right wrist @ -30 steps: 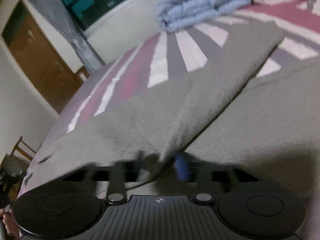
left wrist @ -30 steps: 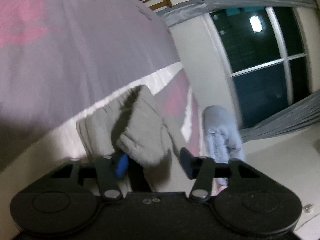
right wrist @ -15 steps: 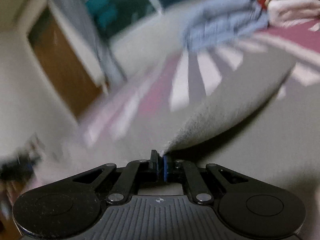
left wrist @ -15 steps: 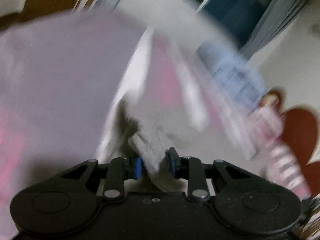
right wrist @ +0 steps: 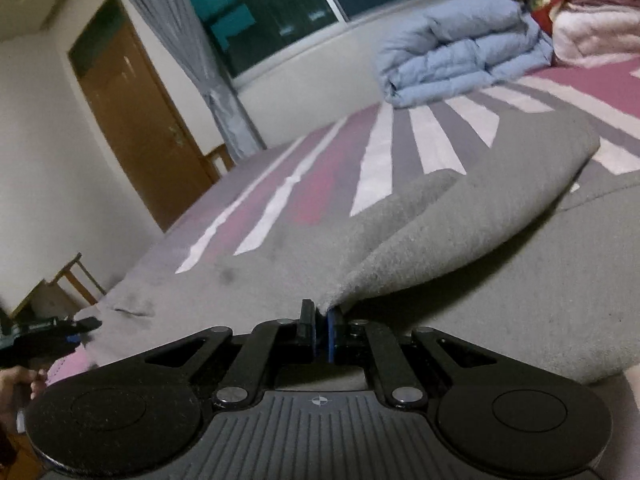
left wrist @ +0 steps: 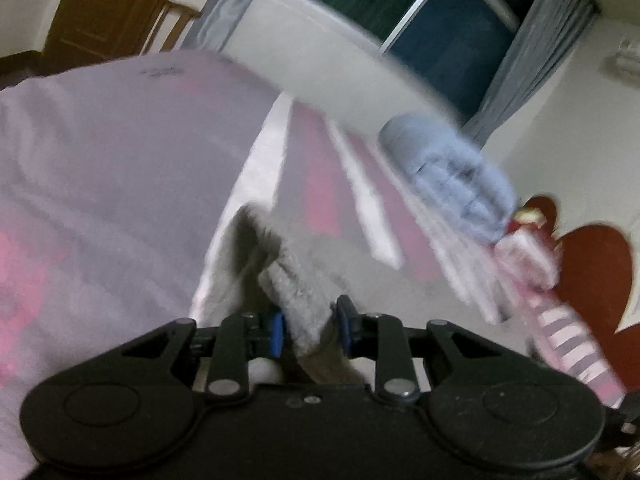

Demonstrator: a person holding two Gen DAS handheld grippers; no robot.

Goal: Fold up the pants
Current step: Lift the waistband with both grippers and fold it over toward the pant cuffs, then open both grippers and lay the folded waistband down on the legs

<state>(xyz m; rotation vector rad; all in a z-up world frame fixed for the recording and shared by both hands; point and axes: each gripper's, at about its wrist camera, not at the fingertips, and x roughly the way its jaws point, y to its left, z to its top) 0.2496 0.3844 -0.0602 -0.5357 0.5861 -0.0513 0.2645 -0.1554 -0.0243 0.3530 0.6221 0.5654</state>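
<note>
The grey fleece pants (right wrist: 460, 248) lie spread on the striped bed (right wrist: 304, 200). My right gripper (right wrist: 322, 330) is shut on a pinched edge of the pants and lifts a fold of them off the layer below. In the left wrist view my left gripper (left wrist: 308, 326) is shut on a thick bunched end of the pants (left wrist: 296, 292), which fills the gap between its blue pads. The left gripper also shows at the far left of the right wrist view (right wrist: 52, 334), low at the bed's corner.
A folded blue duvet (right wrist: 460, 64) and pink folded bedding (right wrist: 596, 32) sit at the head of the bed. A wooden door (right wrist: 136, 120), curtains, a dark window and wooden chairs (right wrist: 76, 280) stand beyond the bed. A red heart-shaped headboard (left wrist: 592, 272) is at the right.
Both grippers closed on the pants: the left went from open to clamped on the bunched end, the right pinched an edge. Both views swung as the grippers moved.
</note>
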